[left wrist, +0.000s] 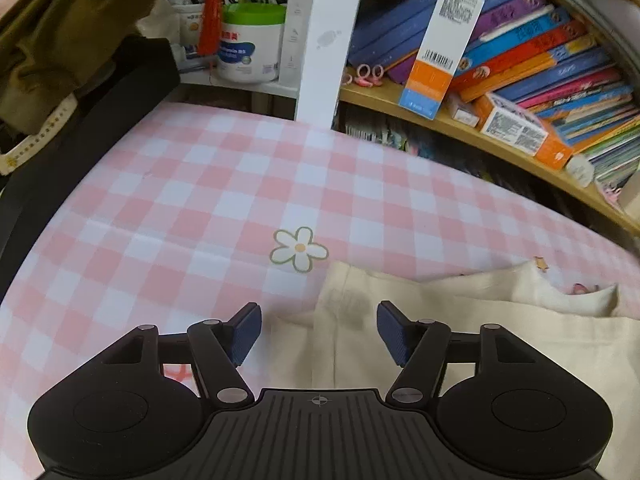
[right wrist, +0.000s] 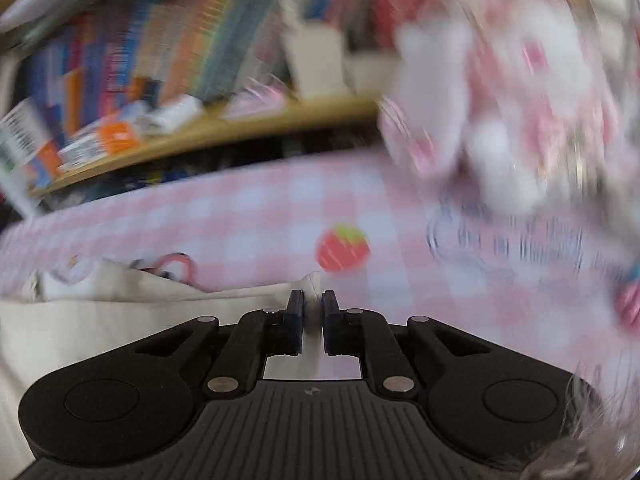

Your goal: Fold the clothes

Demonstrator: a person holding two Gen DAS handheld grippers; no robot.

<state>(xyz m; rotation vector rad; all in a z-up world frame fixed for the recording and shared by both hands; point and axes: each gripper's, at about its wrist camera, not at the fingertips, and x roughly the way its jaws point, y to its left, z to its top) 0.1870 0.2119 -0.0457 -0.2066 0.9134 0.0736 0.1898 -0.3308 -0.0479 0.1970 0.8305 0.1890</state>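
Note:
A cream garment [left wrist: 460, 344] lies flat on the pink-and-white checked tablecloth [left wrist: 200, 200], its upper left corner just below a printed white flower [left wrist: 299, 249]. My left gripper [left wrist: 319, 330] hovers over that corner, open, its blue pads [left wrist: 244, 332] wide apart with nothing between them. In the blurred right wrist view the cream garment [right wrist: 100, 320] fills the lower left. My right gripper [right wrist: 312, 312] is shut on its right corner, and a pinch of cloth pokes up between the fingertips [right wrist: 296, 308]. A printed strawberry [right wrist: 343, 247] sits just beyond.
Behind the table stands a wooden bookshelf [left wrist: 460, 120] packed with books and boxes. A white tub [left wrist: 250, 46] and pen holders sit back left. An olive garment [left wrist: 60, 32] hangs over a dark chair [left wrist: 100, 120] at left. A blurred pink-and-white plush heap [right wrist: 500, 100] stands right.

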